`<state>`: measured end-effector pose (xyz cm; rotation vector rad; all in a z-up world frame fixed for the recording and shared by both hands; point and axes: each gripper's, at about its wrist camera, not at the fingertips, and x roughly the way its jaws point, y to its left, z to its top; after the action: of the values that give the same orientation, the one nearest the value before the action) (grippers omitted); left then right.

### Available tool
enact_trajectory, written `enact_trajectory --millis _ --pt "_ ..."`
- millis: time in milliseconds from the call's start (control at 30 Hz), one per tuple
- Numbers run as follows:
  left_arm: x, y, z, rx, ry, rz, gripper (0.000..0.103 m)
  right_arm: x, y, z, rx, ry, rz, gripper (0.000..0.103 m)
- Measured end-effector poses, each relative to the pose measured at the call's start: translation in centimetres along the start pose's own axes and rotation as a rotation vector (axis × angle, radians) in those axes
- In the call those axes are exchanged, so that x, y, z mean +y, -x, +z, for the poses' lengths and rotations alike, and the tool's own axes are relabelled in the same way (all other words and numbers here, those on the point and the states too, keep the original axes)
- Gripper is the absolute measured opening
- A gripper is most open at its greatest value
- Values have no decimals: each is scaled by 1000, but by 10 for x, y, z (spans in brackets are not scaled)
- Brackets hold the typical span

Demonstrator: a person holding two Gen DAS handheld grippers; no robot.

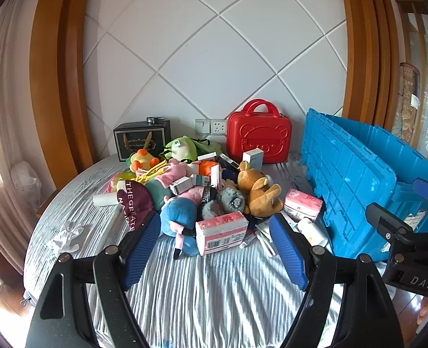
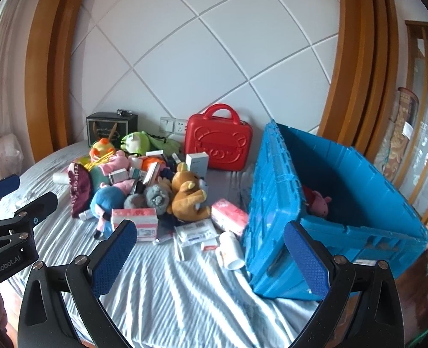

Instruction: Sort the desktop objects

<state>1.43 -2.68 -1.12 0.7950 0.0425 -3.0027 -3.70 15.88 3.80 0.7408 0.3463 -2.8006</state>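
Left gripper (image 1: 215, 245) wide open, empty, right gripper (image 2: 211, 256) likewise

Directly ahead of the left gripper (image 1: 215, 249), the striped cloth (image 1: 214, 290) lies bare up to the pink box (image 1: 222, 232), which fronts the heap of plush toys and cartons (image 1: 202, 185). To its left runs an open strip of cloth, with a crumpled white scrap (image 1: 67, 236) and a white tube (image 1: 106, 199) on it. To its right, the blue crate (image 1: 356, 185) walls off the side.

Ahead of the right gripper (image 2: 211, 256), bare cloth reaches a white bottle (image 2: 230, 250) and flat packets (image 2: 195, 232). The crate's raised lid (image 2: 272, 203) stands just right of that lane; the crate's open top lies beyond, with one pink toy (image 2: 319, 203) inside.
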Motion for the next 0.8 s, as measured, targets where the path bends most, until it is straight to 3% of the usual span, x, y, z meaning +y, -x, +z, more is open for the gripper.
enact_trajectory --millis 267,500,633,800 --pt "12 -48 -3 60 7 68 77 14 -44 1 52 21 72 103" --pt "41 -127 -24 236 46 126 77 31 -110 -7 146 44 200 103" --pt "52 -167 -35 297 34 177 77 41 -155 -13 193 54 267 103" --pt "58 -217 -44 397 22 163 77 41 -225 -28 314 0 358 103"
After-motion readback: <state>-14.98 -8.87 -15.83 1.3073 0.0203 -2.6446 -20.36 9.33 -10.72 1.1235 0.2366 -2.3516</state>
